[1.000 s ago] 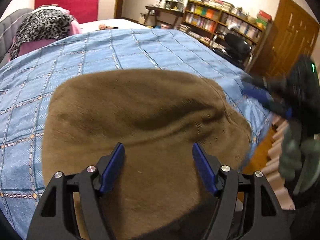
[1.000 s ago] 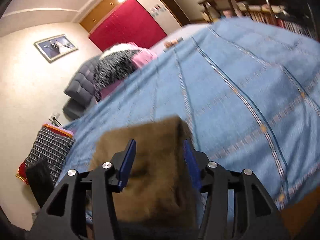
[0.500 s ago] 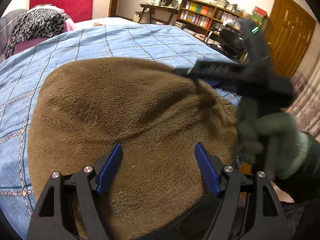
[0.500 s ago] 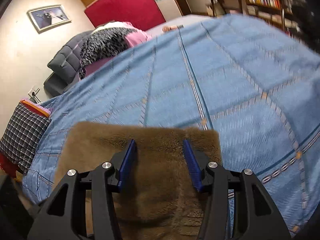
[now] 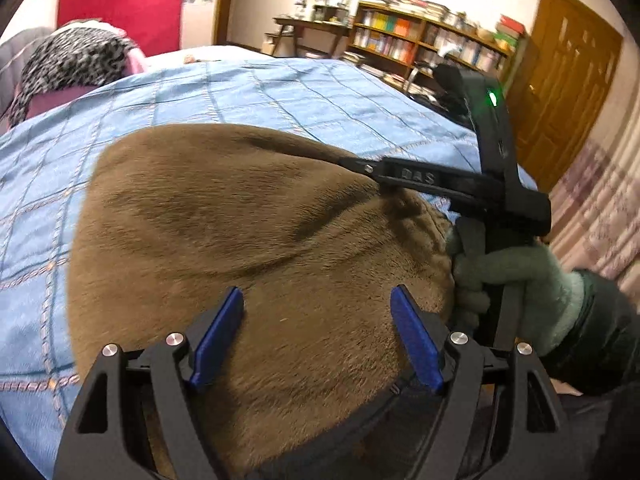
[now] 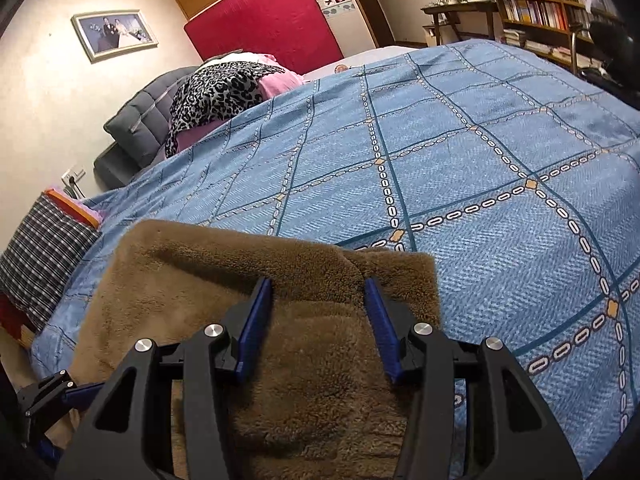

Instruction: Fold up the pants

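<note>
On the bed, in the left wrist view, the brown fleece pants lie in a folded heap on the blue checked bedspread, filling the space ahead of and beneath the left gripper. Its jaws stand wide apart above the fleece, with the cloth under and between the blue pads but no pad pressing on it. To the right of these jaws, a gloved hand holds the right gripper, which reaches across the far right edge of the pants; from this side I cannot tell whether it pinches the cloth. Well beyond the jaws stand a bookshelf and a wooden door. In the right wrist view, the right gripper sits over a corner of the pants, where a rounded upper layer lies on a squarer lower one. Its jaws are partly apart, the fleece passes between them, and the pads appear to stand just clear of it. Ahead and to the right of the jaws the bedspread lies bare; far ahead to the left rest a leopard-print cloth and a plaid cushion.
</note>
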Available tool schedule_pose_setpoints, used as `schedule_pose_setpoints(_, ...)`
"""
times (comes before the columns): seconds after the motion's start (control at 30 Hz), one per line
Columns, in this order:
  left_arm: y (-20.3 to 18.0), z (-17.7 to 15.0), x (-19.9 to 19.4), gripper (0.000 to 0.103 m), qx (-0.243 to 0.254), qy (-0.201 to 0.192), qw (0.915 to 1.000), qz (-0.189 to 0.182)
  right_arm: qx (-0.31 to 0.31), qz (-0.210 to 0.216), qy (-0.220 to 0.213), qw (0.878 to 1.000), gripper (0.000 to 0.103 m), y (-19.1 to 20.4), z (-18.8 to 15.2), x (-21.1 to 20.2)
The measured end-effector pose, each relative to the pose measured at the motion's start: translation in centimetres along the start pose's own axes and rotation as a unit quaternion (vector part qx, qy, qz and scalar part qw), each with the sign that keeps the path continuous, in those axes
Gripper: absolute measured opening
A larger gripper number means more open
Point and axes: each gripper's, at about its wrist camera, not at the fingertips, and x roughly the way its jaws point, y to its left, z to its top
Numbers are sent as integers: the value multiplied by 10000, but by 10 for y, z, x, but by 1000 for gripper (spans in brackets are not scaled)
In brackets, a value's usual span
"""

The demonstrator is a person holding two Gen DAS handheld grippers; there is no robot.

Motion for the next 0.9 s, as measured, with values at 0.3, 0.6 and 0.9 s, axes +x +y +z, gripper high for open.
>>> schedule_pose_setpoints(0.3,8,-25,-7,79,-57,-109,9991,401,-73,-12,-12,10000,50,4,-2,-3)
schedule_pose_setpoints(0.6,19,-20,-29,83,-393,-239,9986,276,-153,334,-145,9992,59,6,1,-78)
schedule_pose_setpoints(0.9,18,-30,-30,83,-317,-167,9987,375,-817,-212,547,9949,59,-3,-63,-104)
